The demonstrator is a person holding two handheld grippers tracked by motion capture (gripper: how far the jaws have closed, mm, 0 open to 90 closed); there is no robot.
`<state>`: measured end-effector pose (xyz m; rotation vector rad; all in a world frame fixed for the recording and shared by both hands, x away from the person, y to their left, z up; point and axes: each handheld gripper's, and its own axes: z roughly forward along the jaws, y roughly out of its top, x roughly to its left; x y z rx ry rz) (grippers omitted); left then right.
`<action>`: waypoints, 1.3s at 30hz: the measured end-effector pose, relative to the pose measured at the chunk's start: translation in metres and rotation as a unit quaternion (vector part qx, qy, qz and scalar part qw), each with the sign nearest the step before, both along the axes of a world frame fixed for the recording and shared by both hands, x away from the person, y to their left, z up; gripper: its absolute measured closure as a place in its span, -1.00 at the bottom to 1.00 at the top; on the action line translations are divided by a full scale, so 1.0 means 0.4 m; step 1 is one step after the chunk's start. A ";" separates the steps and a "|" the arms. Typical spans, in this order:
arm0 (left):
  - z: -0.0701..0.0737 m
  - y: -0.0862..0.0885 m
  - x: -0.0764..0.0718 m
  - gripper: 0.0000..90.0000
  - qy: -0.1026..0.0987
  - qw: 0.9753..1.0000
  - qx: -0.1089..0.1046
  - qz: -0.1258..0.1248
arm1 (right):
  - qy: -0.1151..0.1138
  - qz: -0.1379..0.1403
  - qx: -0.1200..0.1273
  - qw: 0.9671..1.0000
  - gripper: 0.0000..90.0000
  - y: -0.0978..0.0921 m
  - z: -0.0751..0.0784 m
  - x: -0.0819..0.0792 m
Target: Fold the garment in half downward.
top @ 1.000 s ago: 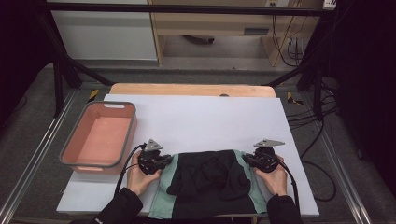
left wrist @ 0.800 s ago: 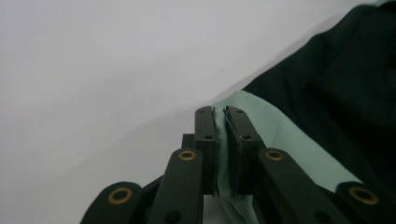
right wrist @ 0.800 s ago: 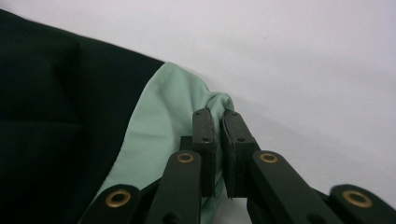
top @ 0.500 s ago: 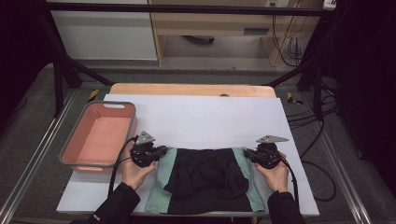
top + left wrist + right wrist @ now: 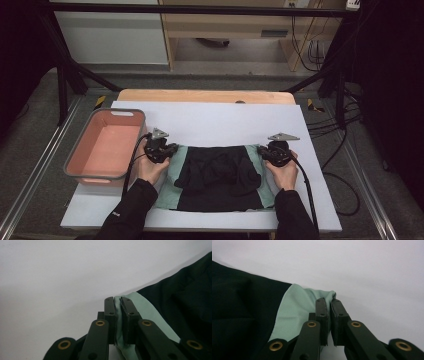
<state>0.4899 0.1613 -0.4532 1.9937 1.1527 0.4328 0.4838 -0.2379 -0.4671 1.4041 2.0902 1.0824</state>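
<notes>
A black and mint-green garment lies spread near the front of the white table. My left gripper is shut on the garment's far left green corner, with green cloth pinched between the jaws. My right gripper is shut on the far right green corner; the cloth edge sits between its jaws. Both hands hold the far edge stretched between them, close above the table.
A pink tub with a grey rim stands at the left of the table, just beside my left hand. A wooden board edge runs along the back. Bare white surface lies beyond the garment.
Both grippers have moved apart and away from the person, pulling the garment's far edge wider and flatter. Each stays shut on its corner.
</notes>
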 end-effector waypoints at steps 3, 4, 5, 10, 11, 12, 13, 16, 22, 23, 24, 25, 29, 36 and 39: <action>-0.003 -0.001 0.000 0.85 0.000 1.000 0.002 -0.002 | -0.003 0.003 0.000 1.000 0.90 -0.003 -0.005 0.006; -0.002 -0.001 -0.001 0.84 -0.002 1.000 0.004 -0.005 | -0.001 0.004 0.000 1.000 0.89 -0.002 -0.006 0.006; -0.001 -0.001 -0.003 0.81 -0.002 1.000 0.006 -0.007 | 0.002 0.006 -0.001 1.000 0.87 -0.002 -0.008 0.005; 0.033 0.012 -0.034 0.16 -0.016 1.000 -0.009 -0.013 | -0.033 0.009 0.007 0.999 0.40 -0.011 0.026 -0.020; 0.042 0.016 -0.041 0.01 -0.015 1.000 -0.012 -0.014 | -0.041 0.007 0.015 0.999 0.24 -0.014 0.039 -0.030; 0.050 0.017 -0.049 -0.11 -0.012 1.000 -0.015 -0.015 | -0.041 0.006 0.021 0.999 0.12 -0.015 0.049 -0.040; 0.058 0.018 -0.054 -0.26 -0.014 1.000 -0.014 -0.018 | -0.045 0.010 0.022 0.999 0.02 -0.015 0.057 -0.048; 0.085 0.015 -0.077 -0.49 -0.018 0.999 -0.026 -0.031 | -0.043 0.024 0.032 0.998 -0.15 -0.012 0.077 -0.076; 0.104 -0.018 -0.101 -0.76 -0.003 0.997 -0.047 -0.055 | -0.032 0.068 0.042 0.996 -0.32 0.018 0.096 -0.116; 0.104 -0.026 -0.103 -0.75 -0.002 0.997 -0.046 -0.058 | -0.030 0.078 0.047 0.995 -0.30 0.026 0.097 -0.120; 0.104 -0.035 -0.103 -0.74 0.002 0.997 -0.047 -0.061 | -0.027 0.083 0.049 0.995 -0.26 0.033 0.097 -0.122; 0.103 -0.041 -0.103 -0.72 0.007 0.997 -0.049 -0.065 | -0.025 0.089 0.049 0.994 -0.21 0.040 0.096 -0.124; 0.092 -0.074 -0.097 -0.41 0.026 0.994 -0.069 -0.085 | -0.010 0.107 0.046 0.993 -0.01 0.068 0.089 -0.124; 0.048 -0.112 -0.088 -0.02 0.053 0.995 -0.052 -0.068 | 0.015 0.119 0.047 0.992 0.34 0.093 0.077 -0.125; 0.033 -0.112 -0.093 0.32 0.063 0.995 -0.048 -0.067 | 0.023 0.123 0.037 0.991 0.66 0.097 0.071 -0.128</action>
